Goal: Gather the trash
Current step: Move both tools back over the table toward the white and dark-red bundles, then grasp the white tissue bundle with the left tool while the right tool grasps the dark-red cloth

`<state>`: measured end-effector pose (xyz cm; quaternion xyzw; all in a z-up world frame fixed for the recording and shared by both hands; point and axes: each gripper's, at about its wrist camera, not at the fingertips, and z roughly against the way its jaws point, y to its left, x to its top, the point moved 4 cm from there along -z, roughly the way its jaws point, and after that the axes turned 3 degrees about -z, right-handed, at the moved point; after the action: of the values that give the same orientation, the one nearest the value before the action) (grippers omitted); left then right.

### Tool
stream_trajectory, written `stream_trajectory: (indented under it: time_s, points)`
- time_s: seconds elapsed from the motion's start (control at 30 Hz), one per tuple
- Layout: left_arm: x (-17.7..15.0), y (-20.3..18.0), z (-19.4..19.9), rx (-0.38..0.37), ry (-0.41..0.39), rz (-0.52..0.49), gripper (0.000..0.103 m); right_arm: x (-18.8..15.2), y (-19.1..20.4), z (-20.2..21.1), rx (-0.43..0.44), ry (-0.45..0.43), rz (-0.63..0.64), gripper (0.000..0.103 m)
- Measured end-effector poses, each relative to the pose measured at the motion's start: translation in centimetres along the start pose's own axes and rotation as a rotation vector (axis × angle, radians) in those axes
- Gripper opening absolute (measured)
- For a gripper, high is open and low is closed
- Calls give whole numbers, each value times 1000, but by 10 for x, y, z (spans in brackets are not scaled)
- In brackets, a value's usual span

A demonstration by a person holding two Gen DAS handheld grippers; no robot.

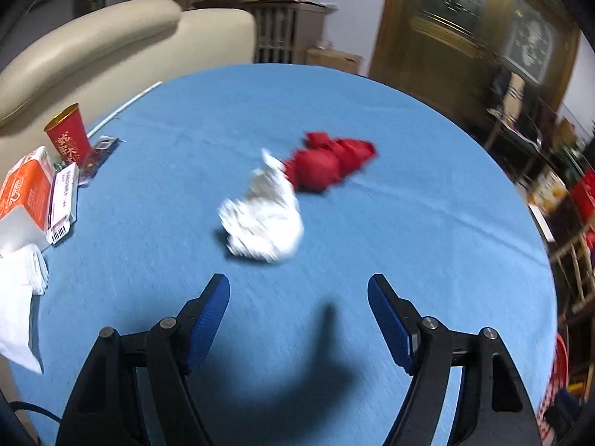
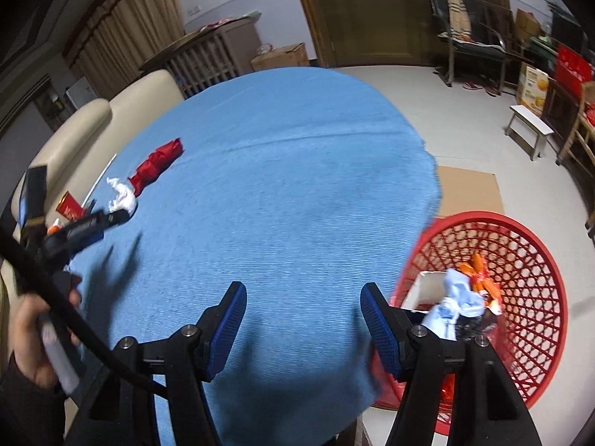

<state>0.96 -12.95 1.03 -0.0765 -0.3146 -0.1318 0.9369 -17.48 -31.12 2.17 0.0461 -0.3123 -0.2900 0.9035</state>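
Left wrist view: the empty left hand-held gripper [image 1: 298,288], jaws wide apart, should straddle the crumpled white tissue [image 1: 262,215] squarely before it closes.

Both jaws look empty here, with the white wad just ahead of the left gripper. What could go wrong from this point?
1. The crumpled white paper touches the red wrapper; closing on one may drag or flick the other.
2. The left gripper is open and the view is blurred, so it may overshoot the wad.
3. The red basket sits below the table edge; a carried wad could drop short.

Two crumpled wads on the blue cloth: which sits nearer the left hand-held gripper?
The white paper wad, just ahead of its open jaws; the red wad lies beyond it.
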Motion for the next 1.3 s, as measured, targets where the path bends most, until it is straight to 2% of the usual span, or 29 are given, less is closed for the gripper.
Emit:
stream_trajectory:
  time_s: [0.4,0.43,0.47,0.7,0.8,1.0,1.1,1.3]
  points:
    - [26,21,-49,0,14,86,77,5,33,-35,9,75,70,67]
    - [27,24,-50,4,2,88,63,6,36,-39,7,81,75,67]
    - [27,26,-51,11,5,80,42,7,39,-41,7,85,79,67]
    - [18,56,-39,23,10,77,41,23,64,-61,21,95,112,67]
    - [6,72,-24,58,-5,70,40,35,81,-73,48,95,115,67]
    - [-21,91,-5,98,1,59,40,78,149,-111,128,63,144,67]
    - [-26,95,-1,95,-1,66,40,103,189,-138,198,87,108,67]
    - [-30,105,3,96,2,84,40,139,247,-188,162,96,90,67]
